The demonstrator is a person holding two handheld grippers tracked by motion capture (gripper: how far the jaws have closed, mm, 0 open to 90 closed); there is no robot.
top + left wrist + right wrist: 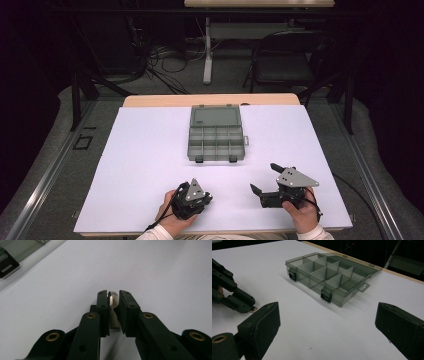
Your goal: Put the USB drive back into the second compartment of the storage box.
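Your left gripper [113, 312] is clamped on a small silvery metal piece [113, 305], near the front of the open smoky-grey plastic compartment box [216, 134]; your right gripper [263, 180] stands wide and holds nothing, beside it.

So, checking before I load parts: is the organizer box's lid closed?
No, the organizer box lies open, its dividers exposed and the lid folded back flat.

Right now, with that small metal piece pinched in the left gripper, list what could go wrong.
1. The left gripper pinches the metal piece only by a thin edge; it could twist or slip onto the sheet.
2. The box has small compartments with upright dividers; a drop could land in the wrong cell.
3. The right gripper is open, so the box may slide if bumped.
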